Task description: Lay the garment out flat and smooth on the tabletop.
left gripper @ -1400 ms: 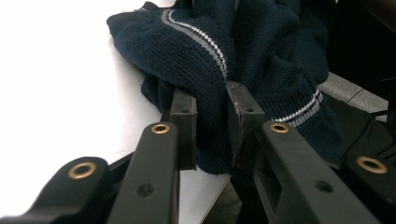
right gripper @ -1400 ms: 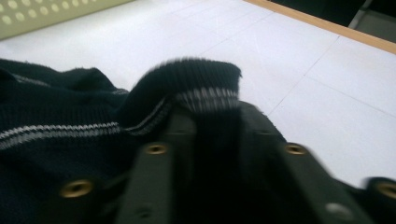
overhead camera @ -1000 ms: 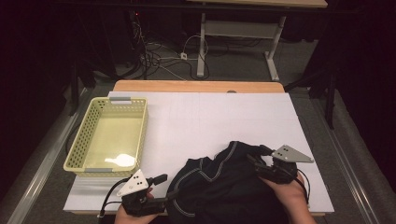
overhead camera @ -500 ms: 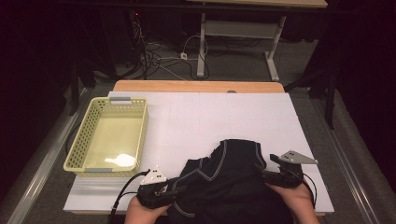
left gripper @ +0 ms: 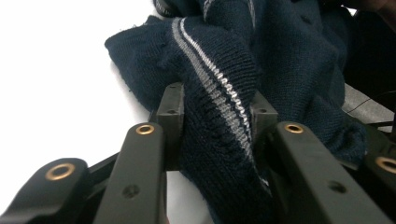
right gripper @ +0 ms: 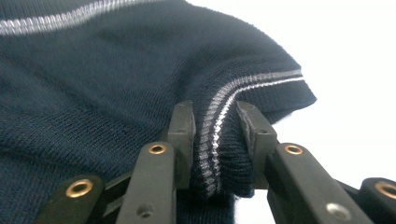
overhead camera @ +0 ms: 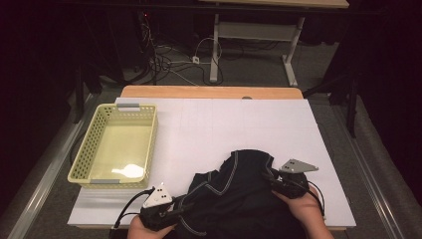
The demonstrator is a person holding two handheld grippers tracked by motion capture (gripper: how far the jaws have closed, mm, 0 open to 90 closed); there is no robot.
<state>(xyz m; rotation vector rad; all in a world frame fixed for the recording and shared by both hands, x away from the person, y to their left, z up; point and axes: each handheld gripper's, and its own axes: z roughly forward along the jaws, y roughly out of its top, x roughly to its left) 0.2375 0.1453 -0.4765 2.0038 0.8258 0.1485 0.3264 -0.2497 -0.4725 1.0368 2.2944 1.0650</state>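
White surface (overhead camera: 239, 124) up front, and the dark knit sweater (overhead camera: 234, 194) is bunched at its near edge, stretched sideways between both hands. Striped hem is pinched by the left gripper (left gripper: 212, 126) and the right gripper (right gripper: 215, 135), jaws just closed, both held low, pointing inward.

The sweater (overhead camera: 239, 194) lies on the table (overhead camera: 214, 124), right of the basket (overhead camera: 115, 144).

jaws: black, brass rivets | top plate (overhead camera: 297, 166): grey, three-cornered | cable (overhead camera: 127, 210): black
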